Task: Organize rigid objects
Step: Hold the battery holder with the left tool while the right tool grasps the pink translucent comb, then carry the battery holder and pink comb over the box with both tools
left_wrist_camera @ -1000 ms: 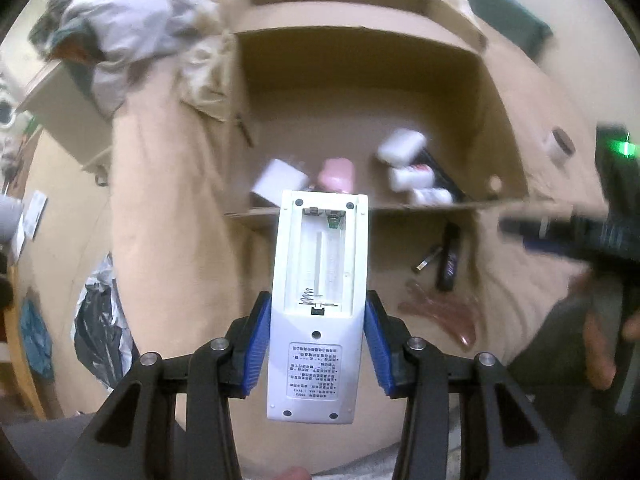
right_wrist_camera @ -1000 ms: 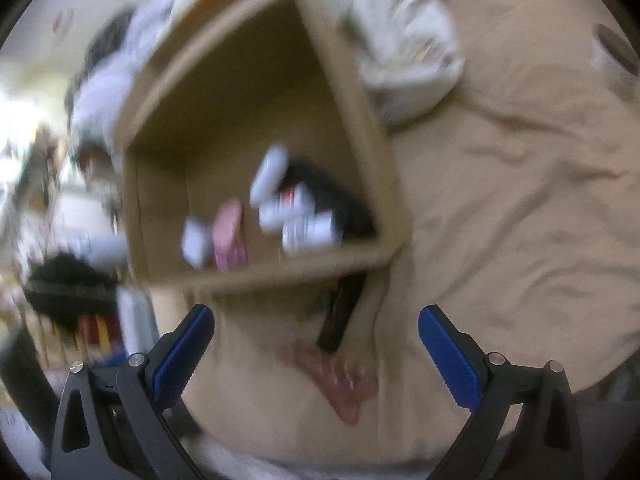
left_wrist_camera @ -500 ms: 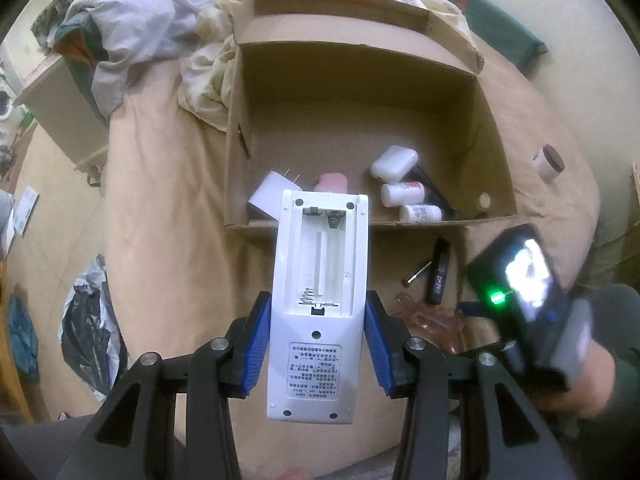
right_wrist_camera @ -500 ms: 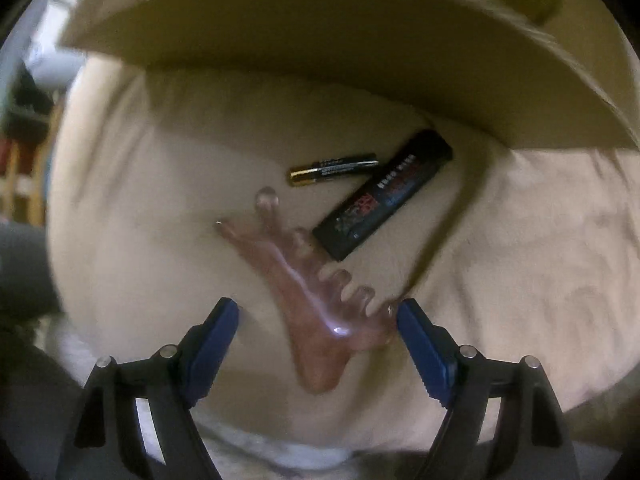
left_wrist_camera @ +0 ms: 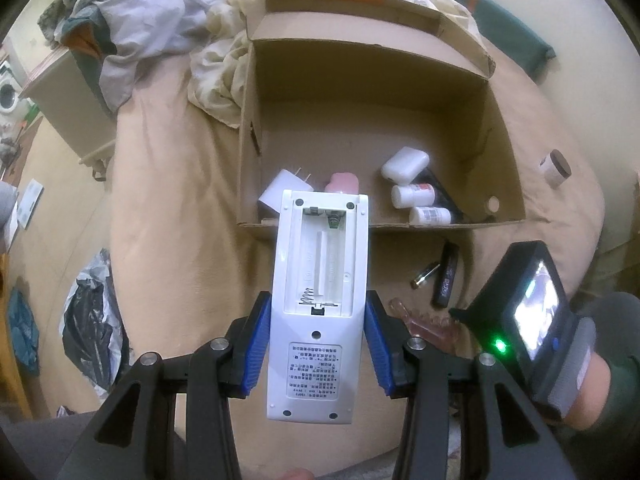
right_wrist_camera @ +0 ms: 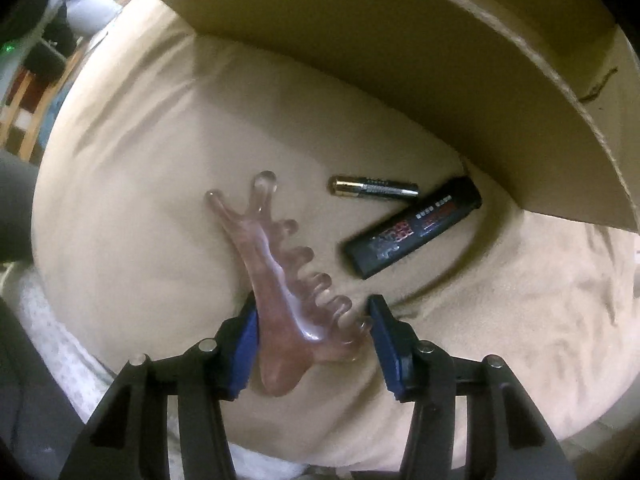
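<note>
Left gripper (left_wrist_camera: 318,346) is clamped on a white remote (left_wrist_camera: 320,300), back side up with the battery bay uncovered, held above the bed in front of the cardboard box (left_wrist_camera: 496,120). Right gripper (right_wrist_camera: 312,336) sits low on the tan sheet (right_wrist_camera: 132,184), fingers straddling the wide end of a pink comb-like massager (right_wrist_camera: 276,276), looks closed on it. A battery (right_wrist_camera: 374,189) and black lighter (right_wrist_camera: 414,230) lie just beyond.

Glossy white plastic on the remote (left_wrist_camera: 318,300). Translucent pink, wet-looking smooth plastic on the comb (right_wrist_camera: 288,280). Matt brown corrugated cardboard for the box (left_wrist_camera: 400,100) ahead. Soft, slightly napped tan cloth over the bed (right_wrist_camera: 140,200). Shiny metal-capped battery (right_wrist_camera: 374,189); satin black lighter (right_wrist_camera: 414,230) beside it.
</note>
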`<act>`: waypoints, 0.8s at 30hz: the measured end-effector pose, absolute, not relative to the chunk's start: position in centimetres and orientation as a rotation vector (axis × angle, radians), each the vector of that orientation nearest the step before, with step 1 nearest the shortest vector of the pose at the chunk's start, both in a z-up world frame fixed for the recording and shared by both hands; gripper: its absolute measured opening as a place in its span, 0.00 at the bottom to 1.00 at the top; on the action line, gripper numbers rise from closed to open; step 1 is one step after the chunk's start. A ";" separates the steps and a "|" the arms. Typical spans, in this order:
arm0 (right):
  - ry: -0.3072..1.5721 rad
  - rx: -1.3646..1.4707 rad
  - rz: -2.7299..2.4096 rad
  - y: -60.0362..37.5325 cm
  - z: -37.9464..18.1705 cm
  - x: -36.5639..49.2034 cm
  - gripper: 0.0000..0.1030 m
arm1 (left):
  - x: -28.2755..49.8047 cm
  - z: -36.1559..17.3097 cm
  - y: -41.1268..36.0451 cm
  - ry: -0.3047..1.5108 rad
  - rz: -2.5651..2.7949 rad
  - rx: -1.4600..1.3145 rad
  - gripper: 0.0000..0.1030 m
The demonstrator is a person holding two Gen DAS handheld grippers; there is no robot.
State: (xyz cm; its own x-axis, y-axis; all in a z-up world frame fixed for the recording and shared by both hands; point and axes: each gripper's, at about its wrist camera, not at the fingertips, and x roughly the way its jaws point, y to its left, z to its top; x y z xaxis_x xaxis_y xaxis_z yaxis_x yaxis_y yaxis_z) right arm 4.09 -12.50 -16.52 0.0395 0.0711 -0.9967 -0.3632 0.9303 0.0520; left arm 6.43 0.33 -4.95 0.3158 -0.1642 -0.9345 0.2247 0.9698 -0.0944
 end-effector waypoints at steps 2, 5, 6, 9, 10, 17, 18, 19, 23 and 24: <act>1.491 -0.186 0.349 -13.2 -15.8 4.0 0.53 | 6.4 -5.0 0.3 1.221 -0.248 0.060 0.40; 1.464 -0.137 0.380 -13.4 -14.7 3.9 0.52 | 6.4 -5.1 0.3 1.223 -0.243 0.059 0.40; 1.462 -0.124 0.394 -13.2 -14.4 3.9 0.52 | 6.4 -5.1 0.4 1.223 -0.240 0.061 0.40; 1.441 -0.109 0.428 -12.5 -13.3 3.5 0.52 | 6.5 -5.2 0.3 1.224 -0.235 0.062 0.40; 1.432 -0.113 0.438 -12.4 -12.9 3.4 0.52 | 6.5 -5.2 0.3 1.223 -0.235 0.064 0.40; 1.395 -0.109 0.454 -11.6 -11.8 2.0 0.52 | 6.4 -5.3 -0.1 1.214 -0.232 0.089 0.40; 1.384 -0.095 0.454 -11.6 -11.4 1.9 0.52 | 6.4 -5.3 0.0 1.213 -0.228 0.088 0.40; 1.370 -0.079 0.455 -11.8 -10.9 1.8 0.52 | 6.4 -5.3 0.1 1.211 -0.223 0.086 0.40; 1.320 -0.006 0.436 -13.8 -9.7 2.8 0.52 | 6.6 -5.1 0.3 1.200 -0.204 0.077 0.40; 1.307 0.012 0.428 -13.5 -9.9 2.9 0.52 | 6.6 -5.1 0.3 1.197 -0.200 0.077 0.40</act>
State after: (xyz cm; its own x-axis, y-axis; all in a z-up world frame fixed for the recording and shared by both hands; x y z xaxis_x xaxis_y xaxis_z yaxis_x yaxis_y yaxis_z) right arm 2.89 -13.47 -9.92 0.1941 0.3123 -0.9299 -0.2986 0.9218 0.2473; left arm 6.56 0.30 -5.07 0.3504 -0.1137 -0.9297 0.1951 0.9797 -0.0462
